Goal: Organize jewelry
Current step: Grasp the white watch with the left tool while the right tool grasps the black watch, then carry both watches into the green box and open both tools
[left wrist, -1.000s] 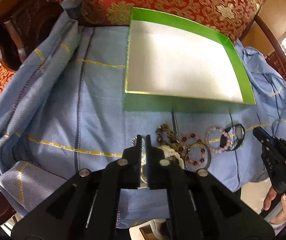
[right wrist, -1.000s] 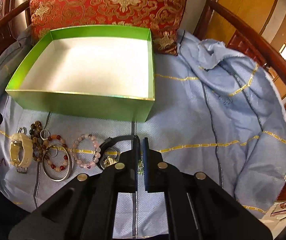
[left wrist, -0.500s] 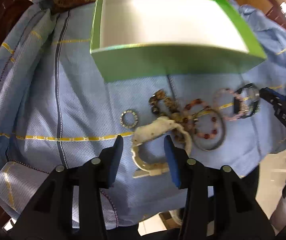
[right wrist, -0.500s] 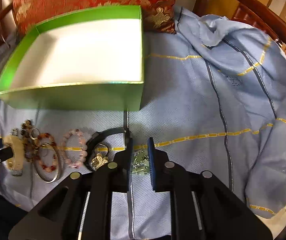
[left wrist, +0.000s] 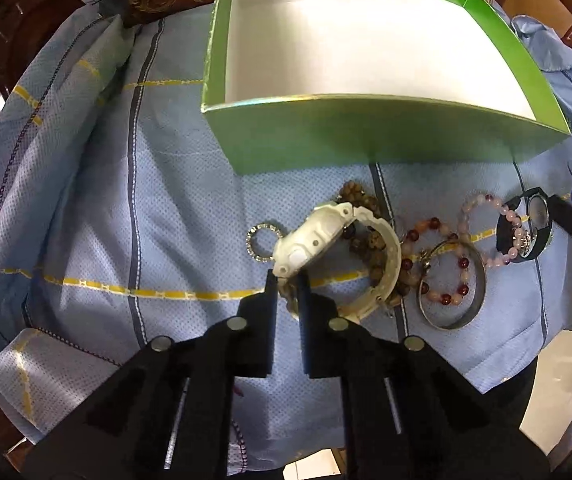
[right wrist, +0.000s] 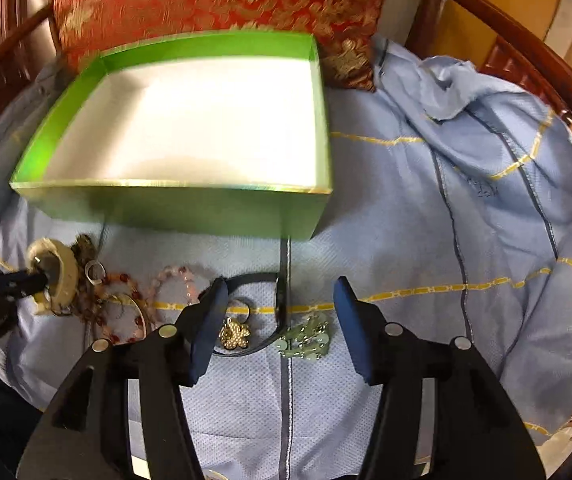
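Jewelry is laid in a row on a blue cloth (left wrist: 86, 184), just near of an open green box (left wrist: 365, 136). A white watch (left wrist: 317, 236) at the row's left end is pinched at its strap by the left tongs (left wrist: 286, 280), its case tilted up. The right tongs (right wrist: 280, 292) are spread wide above a pale green brooch (right wrist: 305, 342) and a gold charm (right wrist: 234, 334), touching neither.

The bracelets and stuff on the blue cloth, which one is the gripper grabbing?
The white watch. The left gripper is shut on its strap; the beaded bracelets lie loose.
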A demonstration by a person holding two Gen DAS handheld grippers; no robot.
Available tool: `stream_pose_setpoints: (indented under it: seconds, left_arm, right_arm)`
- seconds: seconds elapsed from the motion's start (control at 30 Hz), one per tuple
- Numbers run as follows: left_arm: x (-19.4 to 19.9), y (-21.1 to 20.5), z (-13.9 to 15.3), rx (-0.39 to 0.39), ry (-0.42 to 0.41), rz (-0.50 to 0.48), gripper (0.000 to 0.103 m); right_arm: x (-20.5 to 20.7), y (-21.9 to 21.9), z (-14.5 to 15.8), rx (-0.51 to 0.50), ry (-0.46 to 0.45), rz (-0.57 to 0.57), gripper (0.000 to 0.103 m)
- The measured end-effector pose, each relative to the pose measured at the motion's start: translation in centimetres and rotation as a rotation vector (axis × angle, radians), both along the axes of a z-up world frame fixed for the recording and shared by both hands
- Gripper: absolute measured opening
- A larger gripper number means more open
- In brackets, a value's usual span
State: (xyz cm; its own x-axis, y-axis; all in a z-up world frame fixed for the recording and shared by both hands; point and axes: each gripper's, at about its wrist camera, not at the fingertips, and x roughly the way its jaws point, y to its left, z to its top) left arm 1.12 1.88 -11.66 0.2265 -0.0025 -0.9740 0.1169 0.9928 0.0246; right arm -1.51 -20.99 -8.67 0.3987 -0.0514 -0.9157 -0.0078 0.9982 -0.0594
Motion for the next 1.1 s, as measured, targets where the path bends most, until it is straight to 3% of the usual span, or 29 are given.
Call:
stream_pose_setpoints:
  seconds: [0.03, 0.1, 0.23, 0.27, 0.33, 0.63, 0.87, 1.0, 1.1]
  left_arm:
    - [0.1, -0.1, -0.1, 0.005, 0.003, -0.001, 0.012]
    - [0.1, -0.5, -0.4, 0.011, 0.006, -0.006, 0.013]
    - [-0.1, -1.2, -0.8, 0.031, -0.002, 0.001, 0.010]
    - [-0.1, -1.4, -1.1, 0.021, -0.004, 0.006, 0.009]
    - [-0.1, -1.4, -0.5, -0.008, -0.018, 0.020, 0.009]
    - [-0.5, -0.7, 4.1, -0.147, -0.120, 0.039, 0.009]
    - [-0.1, -1.8, 4.8, -0.149, -0.141, 0.022, 0.009]
    - [0.7, -1.0, 7.4, -0.157, -0.184, 0.035, 0.009]
    - [2.9, -0.7, 9.6, -0.118, -0.246, 0.079, 0.009]
  right_arm:
    - [0.2, 0.2, -0.7, -0.008, 0.021, 0.004, 0.045]
    - [0.4, 0.3, -2.0, -0.005, 0.060, 0.011, 0.041]
    - [0.6, 0.3, -3.5, -0.041, 0.073, 0.003, 0.012]
    - [0.6, 0.1, -3.4, -0.039, 0.067, 0.000, 0.009]
    - [0.5, -0.3, -3.1, 0.006, 0.063, 0.004, 0.009]
    - [-1.0, -0.7, 2.4, 0.004, -0.071, 0.011, 0.009]
    - [-1.3, -0.8, 2.9, 0.056, -0.059, 0.027, 0.009]
    - [-0.9, -0.3, 5.4, 0.111, -0.118, 0.045, 0.009]
    - [0.5, -0.1, 7.1, 0.120, -0.182, 0.037, 0.009]
